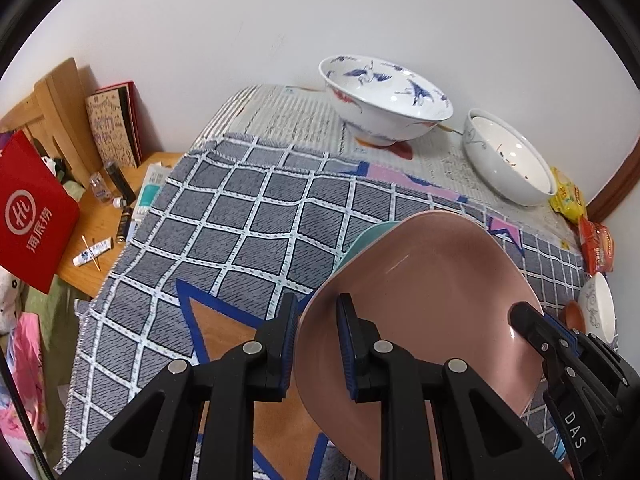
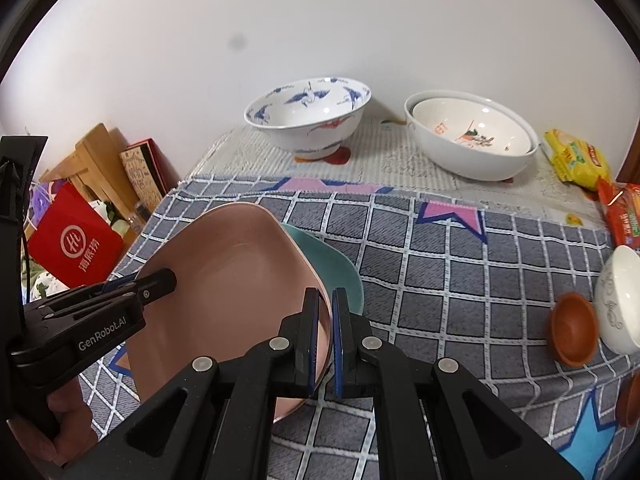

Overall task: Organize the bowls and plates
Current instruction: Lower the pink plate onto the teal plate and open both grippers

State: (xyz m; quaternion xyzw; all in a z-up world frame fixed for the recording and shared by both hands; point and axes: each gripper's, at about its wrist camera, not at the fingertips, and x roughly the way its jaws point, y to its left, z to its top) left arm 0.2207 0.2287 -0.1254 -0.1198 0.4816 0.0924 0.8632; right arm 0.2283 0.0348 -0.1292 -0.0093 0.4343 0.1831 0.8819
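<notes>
The pink plate point(image 2: 228, 280) tilts steeply, hollow face up, long axis running away toward the wall, above the teal plate point(image 2: 336, 268). Left tongs point(image 1: 317, 344) clench its near-left rim; right tongs point(image 2: 326, 340) clench its right rim.

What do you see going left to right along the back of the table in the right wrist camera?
Blue bird bowl → white stacked bowls → yellow snack packet → red snack packet.
</notes>
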